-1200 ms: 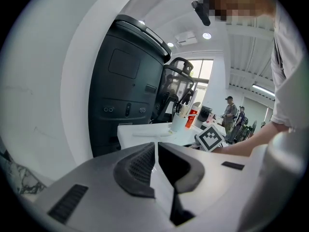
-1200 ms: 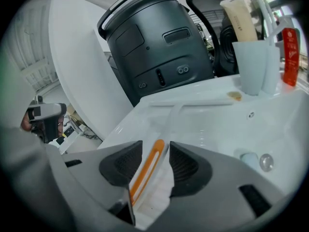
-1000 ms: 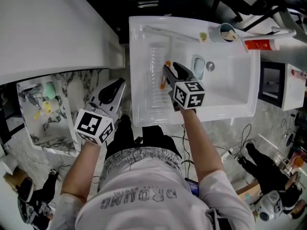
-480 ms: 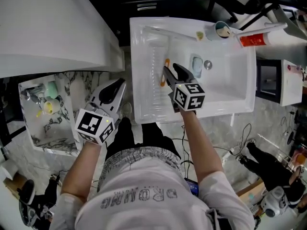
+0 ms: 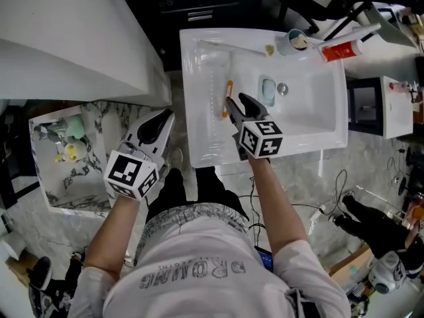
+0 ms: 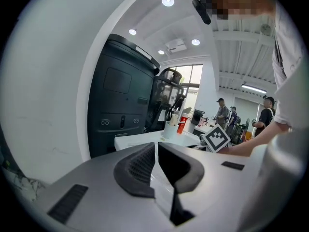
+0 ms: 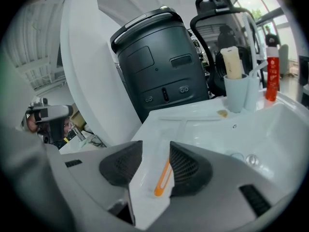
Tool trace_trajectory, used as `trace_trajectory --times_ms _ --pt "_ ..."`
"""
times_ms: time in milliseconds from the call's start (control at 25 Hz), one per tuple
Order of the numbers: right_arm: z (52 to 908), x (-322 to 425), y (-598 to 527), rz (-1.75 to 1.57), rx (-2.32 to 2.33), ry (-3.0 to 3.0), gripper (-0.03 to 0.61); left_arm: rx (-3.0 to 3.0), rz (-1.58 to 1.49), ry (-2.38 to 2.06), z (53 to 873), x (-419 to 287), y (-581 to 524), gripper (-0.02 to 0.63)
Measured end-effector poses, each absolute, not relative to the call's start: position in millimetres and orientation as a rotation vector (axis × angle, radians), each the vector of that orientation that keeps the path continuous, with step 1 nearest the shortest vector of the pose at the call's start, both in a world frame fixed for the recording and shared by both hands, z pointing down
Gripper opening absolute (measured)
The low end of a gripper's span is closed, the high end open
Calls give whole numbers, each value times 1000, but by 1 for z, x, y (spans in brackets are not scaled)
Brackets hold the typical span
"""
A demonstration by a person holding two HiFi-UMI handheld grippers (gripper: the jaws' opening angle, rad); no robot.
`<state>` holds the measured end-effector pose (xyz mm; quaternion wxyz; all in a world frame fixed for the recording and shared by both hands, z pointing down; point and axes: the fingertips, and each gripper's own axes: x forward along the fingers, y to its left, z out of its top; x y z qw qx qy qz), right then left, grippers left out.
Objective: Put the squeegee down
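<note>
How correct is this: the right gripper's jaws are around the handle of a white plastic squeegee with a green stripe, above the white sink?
One detail is wrong: the stripe is orange, not green. The right gripper view shows the right gripper, its jaws around the handle of the white plastic squeegee, above the white sink.

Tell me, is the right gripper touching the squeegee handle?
Touching. In the right gripper view, the squeegee handle fills the gap between the jaws of the right gripper, pressing on both.
</note>
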<state>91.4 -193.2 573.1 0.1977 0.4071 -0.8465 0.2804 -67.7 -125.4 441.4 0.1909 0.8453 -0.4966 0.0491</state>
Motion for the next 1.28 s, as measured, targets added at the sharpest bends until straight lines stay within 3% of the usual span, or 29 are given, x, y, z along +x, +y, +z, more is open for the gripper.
trace_trajectory --times_ms 1280 --pt "497 71 -142 713 1255 -2429 181 2524 69 -1318 389 -87 -110 37"
